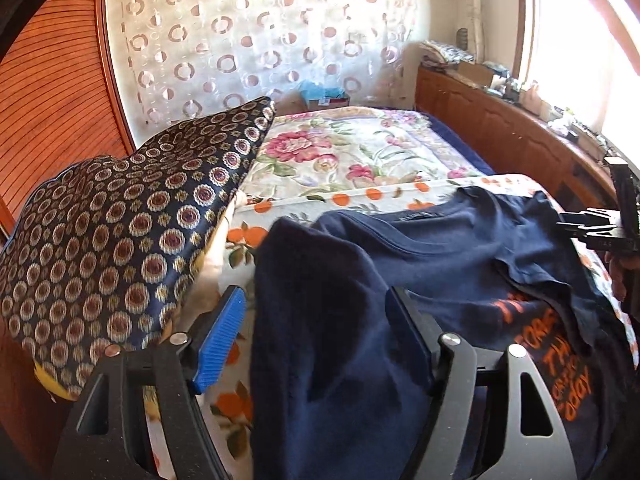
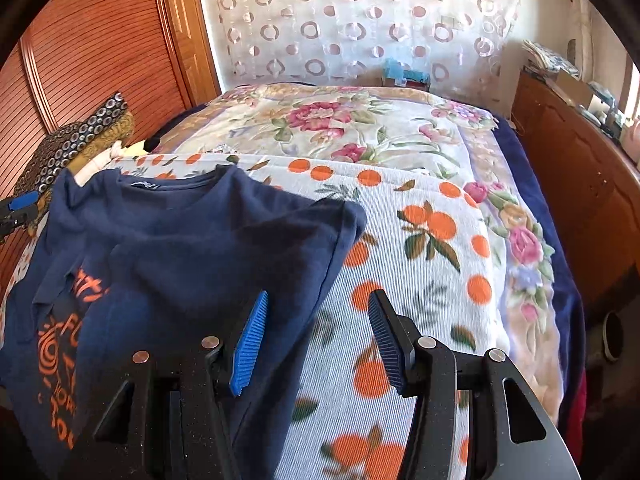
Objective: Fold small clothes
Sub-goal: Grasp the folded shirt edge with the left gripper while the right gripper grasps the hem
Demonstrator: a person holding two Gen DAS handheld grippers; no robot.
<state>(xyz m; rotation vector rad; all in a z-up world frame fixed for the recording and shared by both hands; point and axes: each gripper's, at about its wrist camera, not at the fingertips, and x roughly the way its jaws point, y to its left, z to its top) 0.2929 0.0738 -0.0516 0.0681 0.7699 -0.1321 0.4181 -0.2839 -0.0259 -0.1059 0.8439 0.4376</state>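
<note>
A navy T-shirt [image 1: 440,248] with orange lettering lies on the bed, collar towards the far side, its side parts folded in over the front. My left gripper [image 1: 316,336] hovers over the shirt's left part. A fold of navy cloth lies between its jaws, but a gap shows beside the blue left pad [image 1: 220,340], so it is open. My right gripper [image 2: 318,340] is open over the T-shirt's [image 2: 192,240] right edge; cloth and orange-print blanket show between its fingers. Each gripper also shows at the edge of the other's view: right gripper [image 1: 600,228], left gripper [image 2: 16,208].
The shirt rests on a white blanket with oranges [image 2: 420,240], laid over a floral bedspread [image 1: 360,148]. A dark patterned pillow [image 1: 120,220] lies close on the left. A slatted wooden wardrobe [image 1: 48,100] stands behind it. A cluttered wooden cabinet [image 1: 500,128] runs along the right.
</note>
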